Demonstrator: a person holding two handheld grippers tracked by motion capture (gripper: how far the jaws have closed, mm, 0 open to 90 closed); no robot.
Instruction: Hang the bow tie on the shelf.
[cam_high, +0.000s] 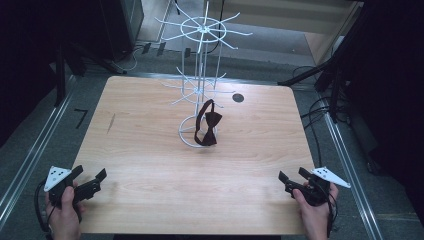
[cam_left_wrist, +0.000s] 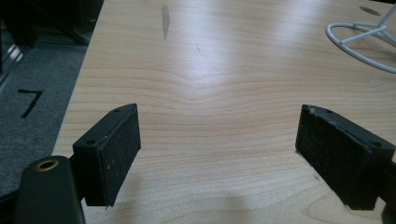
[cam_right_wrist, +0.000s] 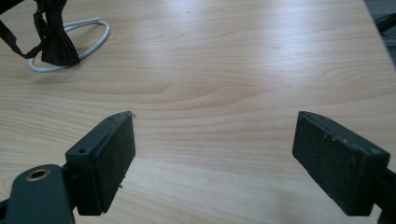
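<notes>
Dark brown bow tie (cam_high: 208, 126) hangs on white wire rack (cam_high: 202, 75), desk (cam_high: 150, 150) centre-far. Left tool (cam_high: 91, 181) near-left, jaws wide, empty. Right tool (cam_high: 293, 180) near-right, wide, empty.

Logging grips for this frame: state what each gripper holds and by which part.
Nothing is held. The left gripper and right gripper are both open over bare table; the bow tie hangs on the wire rack.

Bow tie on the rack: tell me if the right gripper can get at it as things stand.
Probably yes. The right gripper is open, holds nothing, and only bare table lies between it and the bow tie, which hangs on the rack's near side. The wire hooks could crowd the jaws.
</notes>
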